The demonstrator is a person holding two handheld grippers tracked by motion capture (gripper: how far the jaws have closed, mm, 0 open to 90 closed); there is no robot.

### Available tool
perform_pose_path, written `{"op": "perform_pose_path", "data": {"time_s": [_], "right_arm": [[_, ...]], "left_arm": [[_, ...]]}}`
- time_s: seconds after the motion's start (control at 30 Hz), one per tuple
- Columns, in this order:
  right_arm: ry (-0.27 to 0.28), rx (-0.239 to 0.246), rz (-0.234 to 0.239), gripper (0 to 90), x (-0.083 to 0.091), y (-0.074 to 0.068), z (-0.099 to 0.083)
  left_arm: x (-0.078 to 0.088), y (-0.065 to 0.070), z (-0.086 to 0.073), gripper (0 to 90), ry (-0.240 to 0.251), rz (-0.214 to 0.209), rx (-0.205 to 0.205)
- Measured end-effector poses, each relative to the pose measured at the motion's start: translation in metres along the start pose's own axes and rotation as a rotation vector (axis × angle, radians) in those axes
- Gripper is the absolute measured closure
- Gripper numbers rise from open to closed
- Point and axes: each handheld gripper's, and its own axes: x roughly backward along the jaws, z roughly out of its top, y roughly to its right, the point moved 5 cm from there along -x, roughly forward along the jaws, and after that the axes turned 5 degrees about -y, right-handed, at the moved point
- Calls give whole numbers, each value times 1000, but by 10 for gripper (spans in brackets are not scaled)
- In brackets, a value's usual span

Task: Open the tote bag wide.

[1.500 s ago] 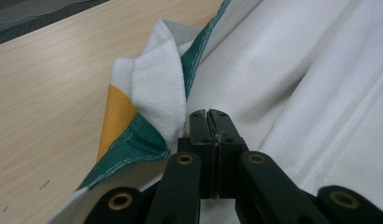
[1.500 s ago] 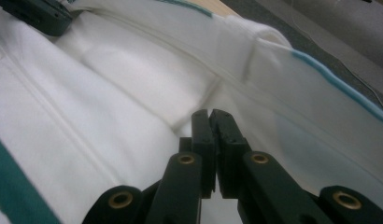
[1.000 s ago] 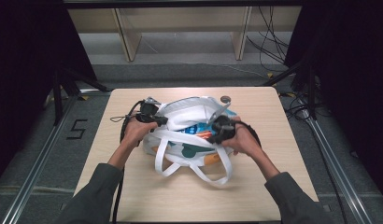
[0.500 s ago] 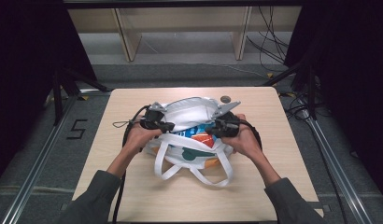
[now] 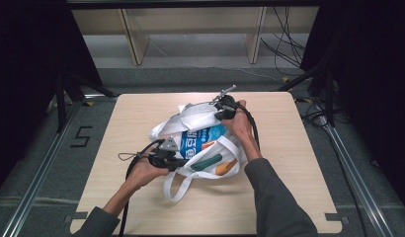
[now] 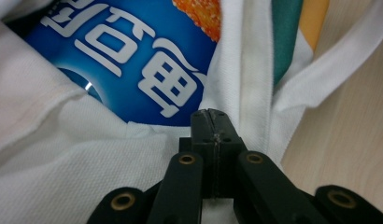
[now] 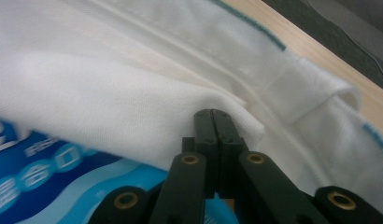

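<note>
Packet [image 6: 129, 60], blue, white Chinese characters, bag [image 6: 63, 163]

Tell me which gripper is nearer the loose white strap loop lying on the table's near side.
Left. The left gripper sits at the bag's near-left edge, just above the strap loop. The right gripper is at the bag's far side, across the bag from the loop.

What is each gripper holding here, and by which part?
Both are shut on the white tote bag: the left gripper pinches its near mouth edge beside the blue packet, the right gripper pinches a fabric fold at its far edge.
</note>
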Motion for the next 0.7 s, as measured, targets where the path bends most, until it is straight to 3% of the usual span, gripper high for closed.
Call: {"op": "perform_pose_path", "data": {"time_s": [0.07, 0.17, 0.23, 0.27, 0.33, 0.37, 0.4, 0.43, 0.5, 0.53, 0.57, 0.6, 0.63, 0.67, 0.7], "right_arm": [[-46, -32, -22, 900, -18, 7, -4], [-50, -72, -10, 900, -25, 9, -8], [-50, -70, -1, 900, -19, 9, -7], [-19, -45, -11, 900, -14, 10, -4], [-8, -53, 7, 900, -7, 7, -3], [38, -42, 2, 900, 0, 7, 0], [78, -27, 26, 900, 19, 1, 0], [106, -10, 50, 900, 27, -5, -1], [113, 17, 67, 900, 34, -12, -4], [89, 94, 93, 900, 44, -27, -14], [62, 134, 98, 900, 48, -33, -21], [62, 134, 98, 900, 48, -33, -21], [8, 171, 127, 900, 54, -47, -40], [-5, 216, 135, 900, 55, -49, -48], [-5, 216, 135, 900, 55, -49, -48]], "left_arm": [[-2, 1, -1, 895, 2, 8, 2], [0, 1, 0, 895, 2, -3, -14], [4, -2, 6, 891, 9, 9, -18], [8, -3, 8, 881, 7, 15, -14], [11, -5, 11, 862, 23, 18, -1], [15, -9, 15, 846, 34, 18, 7], [20, -13, 22, 845, 47, 28, -4], [25, -19, 30, 848, 71, 57, -19], [31, -22, 43, 847, 72, 51, 48], [30, -33, 61, 843, 76, 83, 11], [26, -39, 71, 844, 77, 92, 29], [26, -39, 71, 844, 77, 92, 29], [21, -43, 78, 845, 62, 98, 38], [11, -50, 87, 847, 31, 105, 40], [11, -50, 87, 848, 31, 105, 40]]}}
